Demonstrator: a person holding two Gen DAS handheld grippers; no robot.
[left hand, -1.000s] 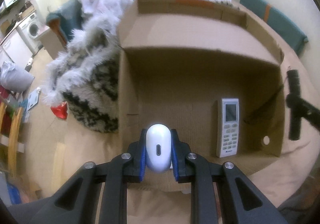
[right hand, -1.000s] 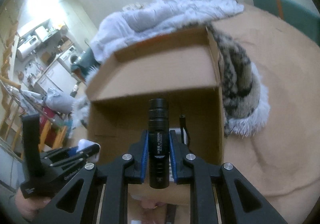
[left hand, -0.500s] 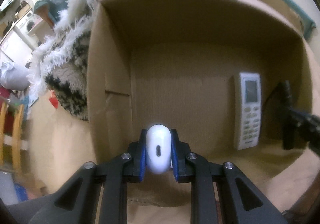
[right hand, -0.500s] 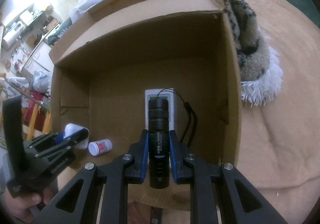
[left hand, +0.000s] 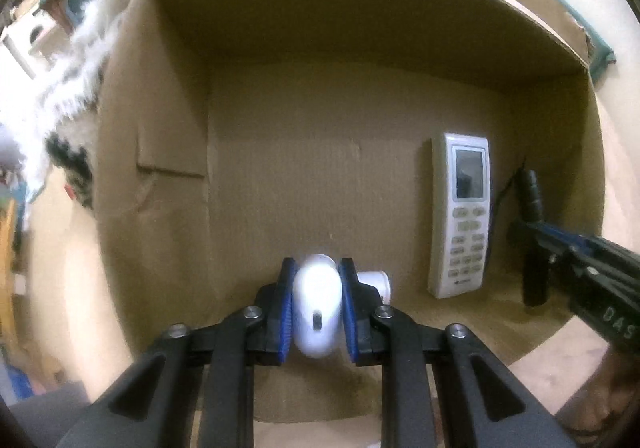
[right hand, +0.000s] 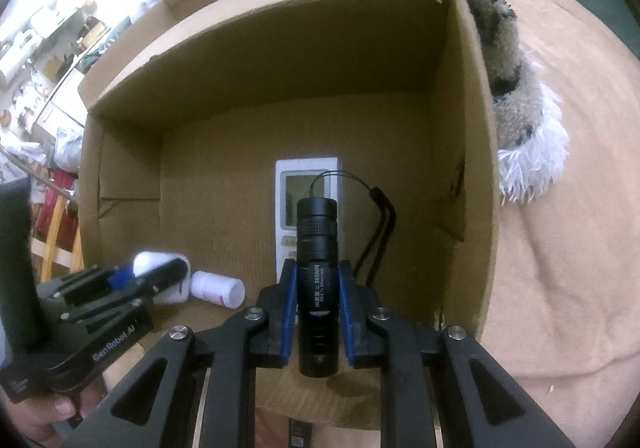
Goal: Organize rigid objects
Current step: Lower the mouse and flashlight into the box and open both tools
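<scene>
Flashlight [right hand: 318, 280] pinched in my right gripper [right hand: 318, 304], what looks like a white mouse [left hand: 317, 312] in my left gripper [left hand: 317, 312], both inside the cardboard box [left hand: 280, 60]; releasing carelessly risks striking the remote control [left hand: 460, 216] or pill bottle [right hand: 218, 289].

A: We're looking at a matt, ribbed cardboard box [left hand: 280, 176]; glossy white plastic case [left hand: 317, 308].
B: We see a matt black knurled metal flashlight [right hand: 318, 248]; smooth plastic remote [left hand: 464, 216].

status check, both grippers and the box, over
Left gripper shut on white mouse. Right gripper shut on black flashlight. Both inside cardboard box; remote, pill bottle underneath.
</scene>
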